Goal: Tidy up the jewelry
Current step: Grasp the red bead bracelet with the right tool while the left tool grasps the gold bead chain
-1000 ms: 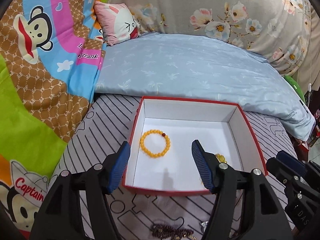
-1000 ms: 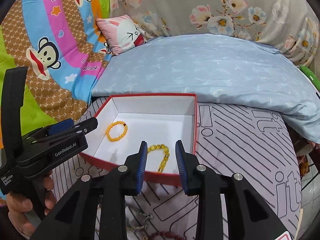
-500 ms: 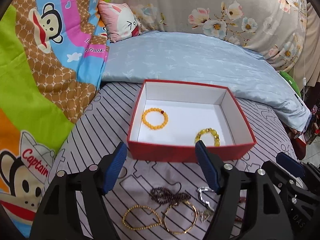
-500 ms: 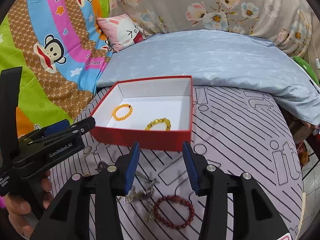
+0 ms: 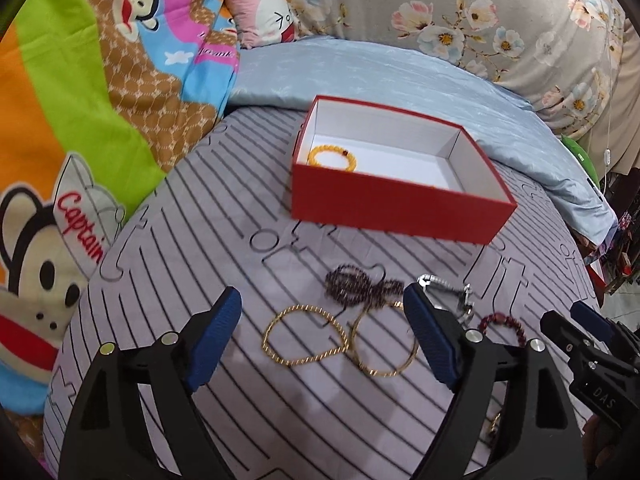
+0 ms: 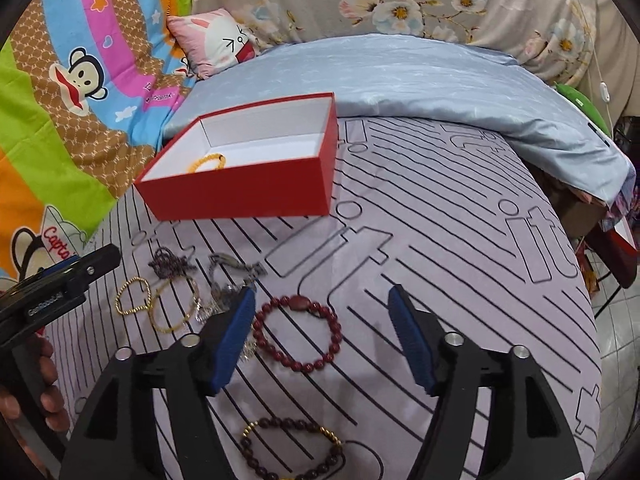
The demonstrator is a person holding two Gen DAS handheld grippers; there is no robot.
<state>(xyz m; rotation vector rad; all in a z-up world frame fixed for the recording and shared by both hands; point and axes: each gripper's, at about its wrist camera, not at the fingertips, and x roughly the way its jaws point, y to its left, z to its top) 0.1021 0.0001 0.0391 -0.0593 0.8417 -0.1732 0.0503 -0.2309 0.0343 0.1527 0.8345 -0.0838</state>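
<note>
A red box (image 5: 400, 204) with a white inside stands on the striped bed cover; it also shows in the right wrist view (image 6: 244, 188). An orange bead bracelet (image 5: 332, 157) lies inside it. My left gripper (image 5: 322, 340) is open and empty above two gold bangles (image 5: 304, 340) and a dark bead strand (image 5: 360, 282). My right gripper (image 6: 324, 334) is open and empty above a red bead bracelet (image 6: 296, 334). A dark bracelet with gold beads (image 6: 292, 452) lies nearer the camera. A silver piece (image 6: 236, 266) lies left of the red bracelet.
A light blue pillow (image 6: 400, 80) lies behind the box. A colourful monkey blanket (image 5: 80, 120) lies to the left. A floral cover (image 5: 460, 20) rises at the back. The bed edge drops off at the right (image 6: 600, 280).
Both grippers have pulled back from the box and now hover over the loose jewelry. The right gripper has opened wider. A yellow bracelet was left in the box.
</note>
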